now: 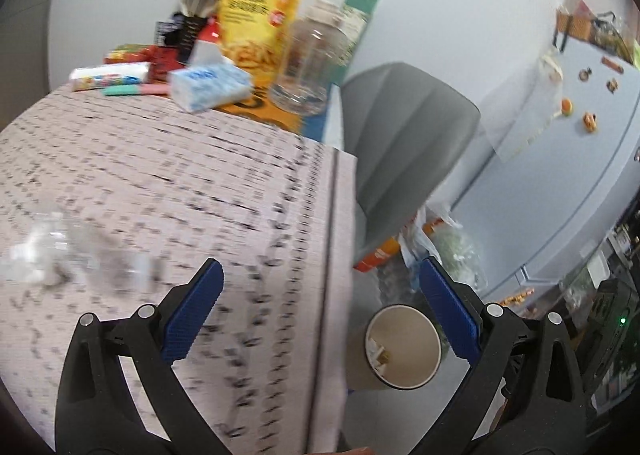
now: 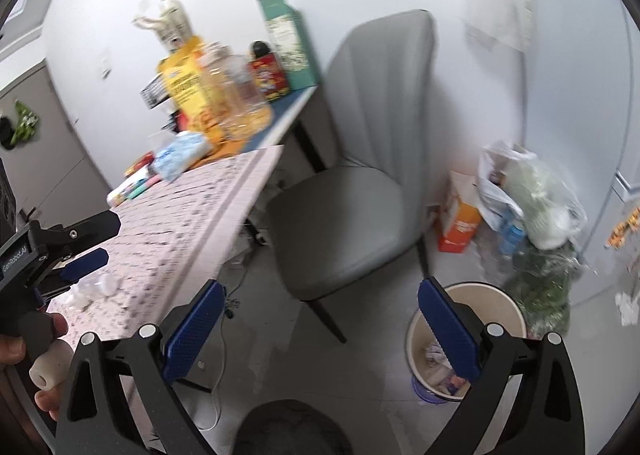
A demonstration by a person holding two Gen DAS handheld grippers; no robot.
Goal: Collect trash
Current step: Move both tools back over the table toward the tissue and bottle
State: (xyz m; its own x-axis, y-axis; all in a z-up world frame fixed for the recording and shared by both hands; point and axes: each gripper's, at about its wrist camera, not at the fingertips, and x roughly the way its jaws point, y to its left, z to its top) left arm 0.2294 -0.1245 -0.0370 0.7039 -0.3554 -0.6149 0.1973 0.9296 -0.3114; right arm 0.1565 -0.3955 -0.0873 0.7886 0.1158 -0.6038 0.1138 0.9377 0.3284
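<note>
My left gripper [image 1: 320,267] is open with nothing between its blue pads; it hangs over the table's right edge. Crumpled clear plastic trash [image 1: 60,251] lies blurred on the patterned tablecloth [image 1: 180,183], to its left. Below the edge stands a beige waste bin [image 1: 400,309] with scraps inside. My right gripper [image 2: 320,287] is open and empty above the floor, its right finger overlapping the waste bin [image 2: 500,315]. In the right wrist view the left gripper [image 2: 100,241] shows at the far left, over the crumpled trash [image 2: 100,287] on the table.
A grey chair [image 2: 360,191] stands between table and bin. A yellow snack bag [image 1: 260,15], clear jar [image 1: 312,63], tissue pack [image 1: 208,85] and green box [image 1: 360,15] crowd the table's far end. Plastic bags [image 2: 536,199] and an orange box [image 2: 460,223] sit by the wall.
</note>
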